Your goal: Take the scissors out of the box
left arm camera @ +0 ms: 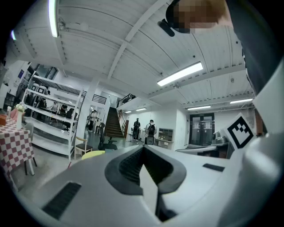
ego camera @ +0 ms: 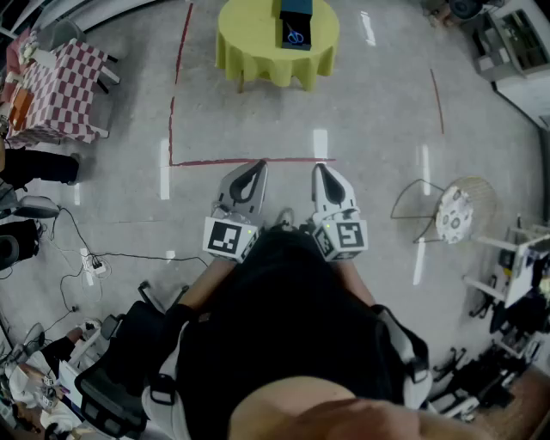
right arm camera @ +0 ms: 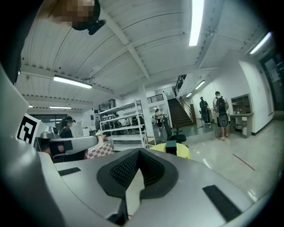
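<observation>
- Far across the floor, at the upper edge of the head view, the scissors [ego camera: 295, 36] are seen lying inside a dark blue box [ego camera: 284, 26]. Only their blue loop handles can be made out, as the blades are too small to tell.
- The box is cut off by the picture's top edge and stands on a round bench [ego camera: 249, 47] draped in yellow-green cloth.
- From the right gripper view the box is shown merely as a dark block, and its contents are hidden.
- Both grippers are held close to the body, well apart from the bench. The fingers of the left gripper [ego camera: 254, 169] and of the right gripper [ego camera: 321, 172] are pressed together, with nothing between them.
</observation>
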Demonstrator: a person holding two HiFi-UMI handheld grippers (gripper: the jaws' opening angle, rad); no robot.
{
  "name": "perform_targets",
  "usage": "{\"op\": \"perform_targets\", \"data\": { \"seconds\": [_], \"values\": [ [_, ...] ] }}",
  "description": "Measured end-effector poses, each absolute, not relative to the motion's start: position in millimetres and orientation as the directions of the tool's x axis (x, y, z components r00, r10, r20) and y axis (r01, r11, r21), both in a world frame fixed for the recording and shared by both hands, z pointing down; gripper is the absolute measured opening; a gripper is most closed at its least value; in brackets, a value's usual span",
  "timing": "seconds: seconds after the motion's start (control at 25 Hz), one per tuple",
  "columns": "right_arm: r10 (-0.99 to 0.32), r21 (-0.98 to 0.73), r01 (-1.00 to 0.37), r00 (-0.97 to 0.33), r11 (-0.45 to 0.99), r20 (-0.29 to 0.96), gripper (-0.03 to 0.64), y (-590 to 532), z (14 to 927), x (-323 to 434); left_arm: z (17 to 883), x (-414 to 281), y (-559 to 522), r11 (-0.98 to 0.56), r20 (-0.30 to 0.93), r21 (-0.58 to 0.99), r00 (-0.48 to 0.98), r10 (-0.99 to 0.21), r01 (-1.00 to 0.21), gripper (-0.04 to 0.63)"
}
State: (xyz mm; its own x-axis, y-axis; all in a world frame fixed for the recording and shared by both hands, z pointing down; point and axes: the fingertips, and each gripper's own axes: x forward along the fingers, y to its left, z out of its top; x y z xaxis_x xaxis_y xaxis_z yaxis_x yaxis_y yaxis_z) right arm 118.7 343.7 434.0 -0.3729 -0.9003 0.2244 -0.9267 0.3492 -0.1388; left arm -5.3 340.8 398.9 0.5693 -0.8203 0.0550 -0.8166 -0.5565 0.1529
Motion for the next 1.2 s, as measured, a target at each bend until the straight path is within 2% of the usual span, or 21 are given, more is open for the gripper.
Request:
{"op": "perform_targets", "data": {
  "seconds": [0.68, 1.2],
  "values": [
    [-0.901, -0.181, -0.914, -0.393, 0.362, 0.184, -0.003, 335, 430, 99, 404, -21, 330, -0.569, 0.055, 0.173, 0.584, -0.81, -0.804, -0.002],
    [-0.917, -0.155, -0.928, -0.361, 0.337, 0.169, -0.003, 313, 428, 45, 412, -75, 304, -0.59, 0.042, 0.195, 0.607, -0.793, -0.784, -0.003]
  ]
}}
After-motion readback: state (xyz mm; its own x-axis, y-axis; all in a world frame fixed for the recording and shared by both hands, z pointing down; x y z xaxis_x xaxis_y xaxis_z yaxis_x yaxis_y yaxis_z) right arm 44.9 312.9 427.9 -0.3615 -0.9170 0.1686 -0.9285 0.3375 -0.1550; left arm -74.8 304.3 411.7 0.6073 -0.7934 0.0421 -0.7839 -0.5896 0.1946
